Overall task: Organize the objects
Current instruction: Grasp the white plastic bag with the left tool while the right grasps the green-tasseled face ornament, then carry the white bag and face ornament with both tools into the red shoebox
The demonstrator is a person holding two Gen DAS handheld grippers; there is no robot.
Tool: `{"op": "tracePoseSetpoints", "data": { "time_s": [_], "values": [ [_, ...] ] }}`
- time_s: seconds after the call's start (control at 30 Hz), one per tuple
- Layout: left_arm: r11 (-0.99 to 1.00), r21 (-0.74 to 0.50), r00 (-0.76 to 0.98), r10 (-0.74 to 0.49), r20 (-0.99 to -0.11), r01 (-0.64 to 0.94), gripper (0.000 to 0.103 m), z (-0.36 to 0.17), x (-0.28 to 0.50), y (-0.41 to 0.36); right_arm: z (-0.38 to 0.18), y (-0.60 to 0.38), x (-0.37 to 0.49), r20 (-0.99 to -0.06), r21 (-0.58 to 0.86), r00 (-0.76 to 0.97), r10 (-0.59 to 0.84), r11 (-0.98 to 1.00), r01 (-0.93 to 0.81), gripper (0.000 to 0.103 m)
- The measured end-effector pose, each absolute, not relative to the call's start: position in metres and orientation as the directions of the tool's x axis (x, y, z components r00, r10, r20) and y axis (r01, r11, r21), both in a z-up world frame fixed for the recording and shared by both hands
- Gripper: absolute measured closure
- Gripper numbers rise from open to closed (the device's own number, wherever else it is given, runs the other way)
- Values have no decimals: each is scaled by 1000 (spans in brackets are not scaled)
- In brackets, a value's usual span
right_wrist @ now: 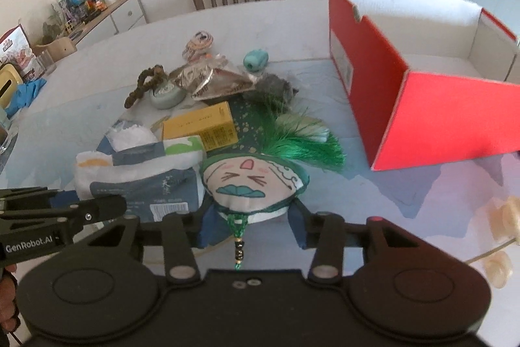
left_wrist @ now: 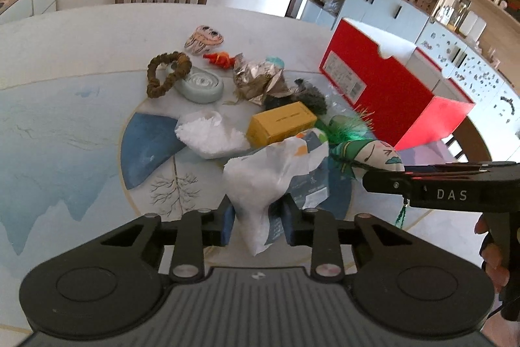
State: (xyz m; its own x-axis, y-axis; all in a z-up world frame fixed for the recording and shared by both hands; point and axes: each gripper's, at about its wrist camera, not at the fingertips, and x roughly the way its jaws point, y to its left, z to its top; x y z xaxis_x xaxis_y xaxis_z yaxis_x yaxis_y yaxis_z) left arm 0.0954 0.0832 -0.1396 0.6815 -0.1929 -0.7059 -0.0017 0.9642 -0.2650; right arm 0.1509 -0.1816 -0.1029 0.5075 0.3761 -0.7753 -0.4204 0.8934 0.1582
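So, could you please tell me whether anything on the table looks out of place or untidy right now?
Yes: the loose items sit in a jumbled heap mid-table, with a crumpled foil wrapper and a white tissue wad among them, while the red box beside them looks empty as far as its inside shows. Nothing looks spilled or broken.

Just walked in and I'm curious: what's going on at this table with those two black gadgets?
A person is tidying a pile of small things on the table, holding a gripper in each hand. The left gripper has its jaws pinched on a white plastic bag. The right gripper has its jaws closed on the bottom of a stuffed charm with a green tassel. A red box stands open on the right, with nothing visible inside. A yellow carton, a bead bracelet and crumpled foil lie in the pile.
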Motion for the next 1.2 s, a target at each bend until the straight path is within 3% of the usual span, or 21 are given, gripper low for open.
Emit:
{"op": "tracePoseSetpoints", "data": {
  "time_s": [0.4,0.77,1.2],
  "values": [
    [949,-314,738,-241,-631,42,85,-103,82,80,-65,-202,120,-722,149,602,342,926,-347,59],
    [936,-336,755,-296,-585,106,85,-56,82,70,-14,-220,92,-643,98,696,319,936,-339,59],
    [931,-302,735,-350,-582,204,85,1,122,31,43,-265,125,-598,83,747,290,950,-302,59]
  ]
}}
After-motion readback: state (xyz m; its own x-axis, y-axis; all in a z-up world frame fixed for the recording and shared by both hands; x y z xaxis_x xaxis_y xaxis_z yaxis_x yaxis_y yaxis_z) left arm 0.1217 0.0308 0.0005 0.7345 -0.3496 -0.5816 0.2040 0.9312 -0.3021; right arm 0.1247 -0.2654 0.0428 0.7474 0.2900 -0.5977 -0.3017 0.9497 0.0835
